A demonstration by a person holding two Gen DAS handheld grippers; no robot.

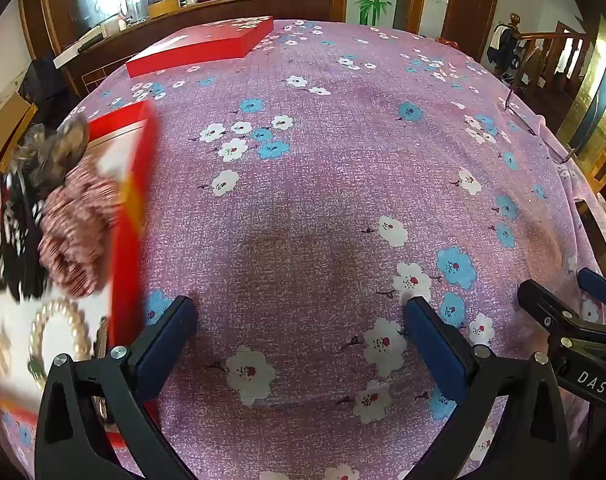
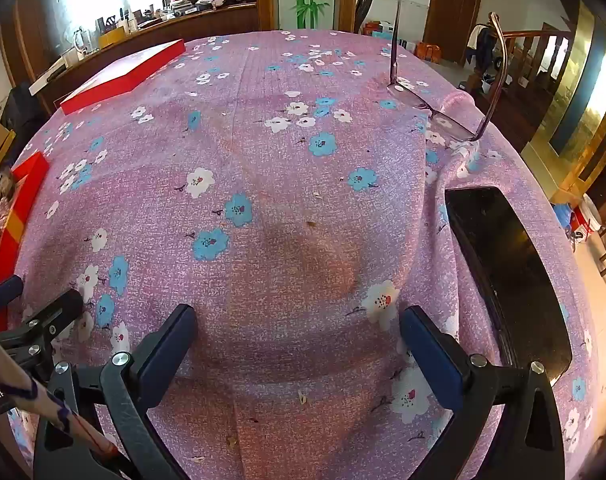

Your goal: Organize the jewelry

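An open red box (image 1: 132,240) lies at the left on the purple flowered cloth; its rim also shows in the right wrist view (image 2: 17,216). Inside it lie a pearl bracelet (image 1: 59,334), a pink striped scrunchie (image 1: 79,228), a black-and-white scrunchie (image 1: 13,240) and a brownish hair piece (image 1: 55,152). My left gripper (image 1: 301,320) is open and empty, just right of the box. My right gripper (image 2: 299,330) is open and empty over bare cloth; it also shows at the right edge of the left wrist view (image 1: 575,308).
The red box lid (image 1: 207,46) lies at the far left of the table (image 2: 123,70). Glasses (image 2: 443,116) stand with arms up near the far right edge. A black phone (image 2: 507,272) lies at the right. A wooden counter stands behind.
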